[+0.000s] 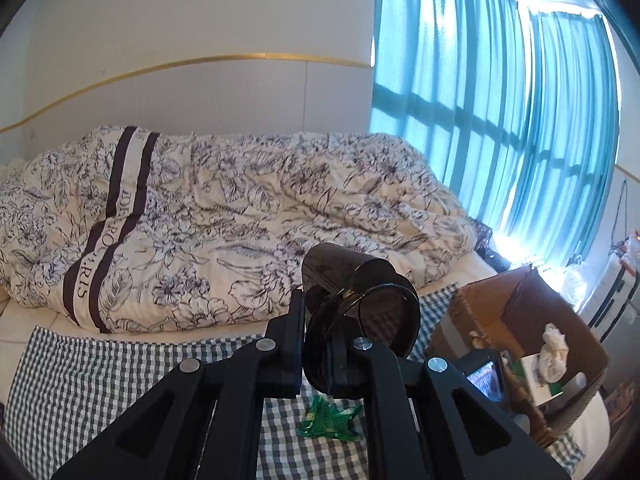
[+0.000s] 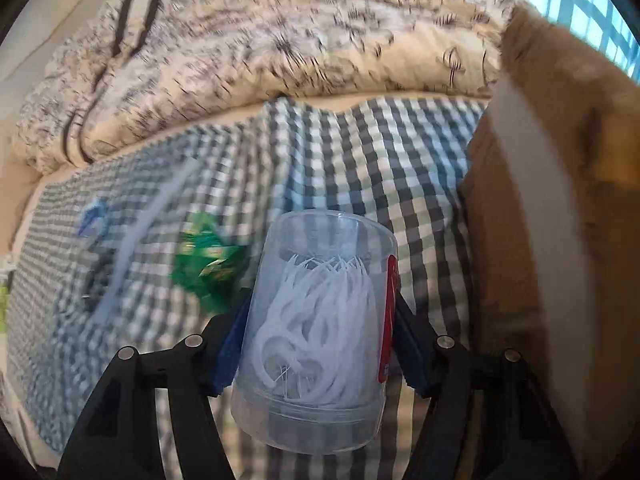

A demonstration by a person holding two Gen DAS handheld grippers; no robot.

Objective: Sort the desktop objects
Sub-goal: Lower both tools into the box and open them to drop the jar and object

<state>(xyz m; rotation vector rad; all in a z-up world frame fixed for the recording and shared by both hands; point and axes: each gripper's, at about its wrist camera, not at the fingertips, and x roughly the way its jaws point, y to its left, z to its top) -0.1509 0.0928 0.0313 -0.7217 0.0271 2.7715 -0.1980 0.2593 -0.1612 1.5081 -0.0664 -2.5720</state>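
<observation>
Bed (image 1: 24, 322), checked cloth (image 1: 80, 380), green wrapper (image 1: 330, 424)

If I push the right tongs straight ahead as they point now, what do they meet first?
Likely the checked cloth, then the floral quilt. The right tongs hold the clear tub; the cardboard box sits off right. Blur obscures depth.

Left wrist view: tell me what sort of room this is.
Most likely a bedroom: a rumpled floral duvet lies on a bed, blue curtains cover a window, and a checked cloth spread on the mattress serves as the work surface.
</observation>
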